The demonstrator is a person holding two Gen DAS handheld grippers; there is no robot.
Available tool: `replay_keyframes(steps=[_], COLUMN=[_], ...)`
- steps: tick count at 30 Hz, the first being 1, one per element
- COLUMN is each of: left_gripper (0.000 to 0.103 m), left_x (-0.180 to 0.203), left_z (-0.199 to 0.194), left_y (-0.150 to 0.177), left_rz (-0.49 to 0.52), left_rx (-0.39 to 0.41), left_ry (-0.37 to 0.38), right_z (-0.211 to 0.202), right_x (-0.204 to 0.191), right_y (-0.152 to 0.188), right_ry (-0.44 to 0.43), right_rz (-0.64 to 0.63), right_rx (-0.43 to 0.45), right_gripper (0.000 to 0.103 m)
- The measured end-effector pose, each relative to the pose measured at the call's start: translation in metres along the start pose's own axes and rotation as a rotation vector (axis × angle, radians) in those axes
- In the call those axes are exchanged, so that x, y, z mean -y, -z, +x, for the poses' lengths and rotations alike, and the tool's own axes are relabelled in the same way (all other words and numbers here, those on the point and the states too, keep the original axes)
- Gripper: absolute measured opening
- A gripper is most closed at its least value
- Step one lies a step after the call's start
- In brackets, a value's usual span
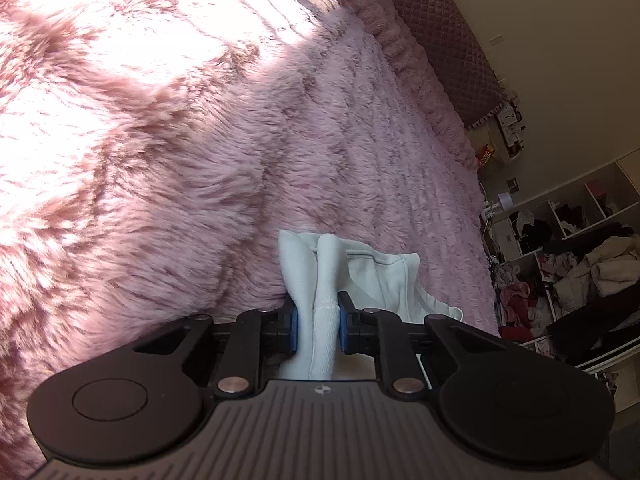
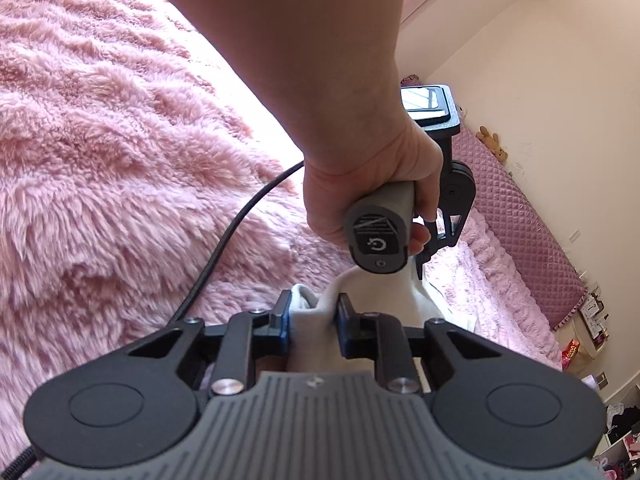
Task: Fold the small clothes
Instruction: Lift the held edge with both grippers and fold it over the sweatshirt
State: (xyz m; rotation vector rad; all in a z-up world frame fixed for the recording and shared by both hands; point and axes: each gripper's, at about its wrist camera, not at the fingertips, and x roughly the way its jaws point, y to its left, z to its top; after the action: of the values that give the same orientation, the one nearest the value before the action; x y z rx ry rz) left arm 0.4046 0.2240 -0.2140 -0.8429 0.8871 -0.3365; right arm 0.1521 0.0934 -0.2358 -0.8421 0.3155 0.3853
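Both tools clamped on white garment, left tool, right tool, pink furry blanket beneath, cluttered shelves beyond

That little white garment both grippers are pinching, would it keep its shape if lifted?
Probably not: the white garment bunches into soft folds between the left hand-held gripper, so it looks floppy. It seems light, and the right hand-held gripper crumples it easily.

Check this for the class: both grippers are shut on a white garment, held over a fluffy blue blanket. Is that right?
Only the colour is wrong. The blanket is pink, not blue, as the left wrist view shows plainly. The rest stands: the left gripper and the right gripper are each shut on the white garment over that fluffy blanket.
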Motion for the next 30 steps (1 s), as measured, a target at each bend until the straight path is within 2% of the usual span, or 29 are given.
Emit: replay_keyframes(steps=[5, 11, 18, 22, 26, 30], left_gripper=[0.018, 0.017, 0.016, 0.016, 0.016, 0.016], left_x=[0.011, 0.042, 0.106, 0.147, 0.183, 0.227], left_z=[-0.006, -0.012, -0.004, 0.013, 0.033, 0.057], left_y=[-0.002, -0.006, 0.004, 0.017, 0.036, 0.064], left_rz=[-0.014, 0.024, 0.133, 0.177, 0.201, 0.276], left_rx=[0.024, 0.032, 0.025, -0.001, -0.029, -0.057], left_ry=[0.012, 0.027, 0.047, 0.047, 0.059, 0.076], right_z=[-0.010, -0.027, -0.058, -0.074, -0.089, -0.111], right_x=[0.015, 0.047, 0.098, 0.129, 0.158, 0.189], right_y=[0.001, 0.002, 0.013, 0.032, 0.061, 0.099], right_ry=[-0.009, -0.006, 0.051, 0.105, 0.167, 0.232], right_rz=[0.076, 0.194, 0.339, 0.398, 0.466, 0.564], right_rx=[-0.008, -0.016, 0.000, -0.004, -0.027, -0.045], right_gripper=[0.007, 0.004, 0.003, 0.003, 0.004, 0.003])
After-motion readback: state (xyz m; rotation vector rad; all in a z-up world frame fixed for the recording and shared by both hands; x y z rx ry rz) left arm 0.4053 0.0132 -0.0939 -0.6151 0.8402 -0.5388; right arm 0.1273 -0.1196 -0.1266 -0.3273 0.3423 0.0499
